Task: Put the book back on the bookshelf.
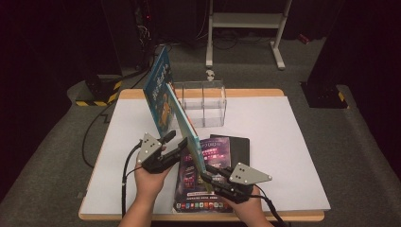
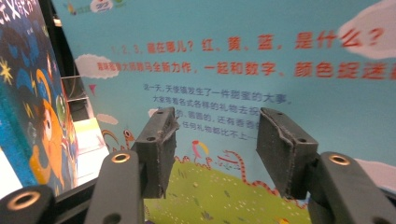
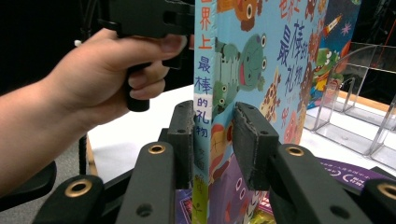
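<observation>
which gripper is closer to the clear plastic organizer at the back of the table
Left. The left gripper sits just short of the clear organizer; the right gripper clamps the upright book nearer the table's front edge.

my jaws: matt black plastic, pads rough and chipped | picture book [image 3: 243, 60]: glossy printed card cover | organizer [image 1: 203, 101]: clear shiny plastic | table [image 1: 283, 142]: smooth matt white top, wood edge | magazine [image 1: 201, 182]: glossy paper

White table [image 1: 283, 142]: clear organizer [image 1: 203, 105], purple magazine [image 1: 201, 182], black book [image 1: 238, 147].
</observation>
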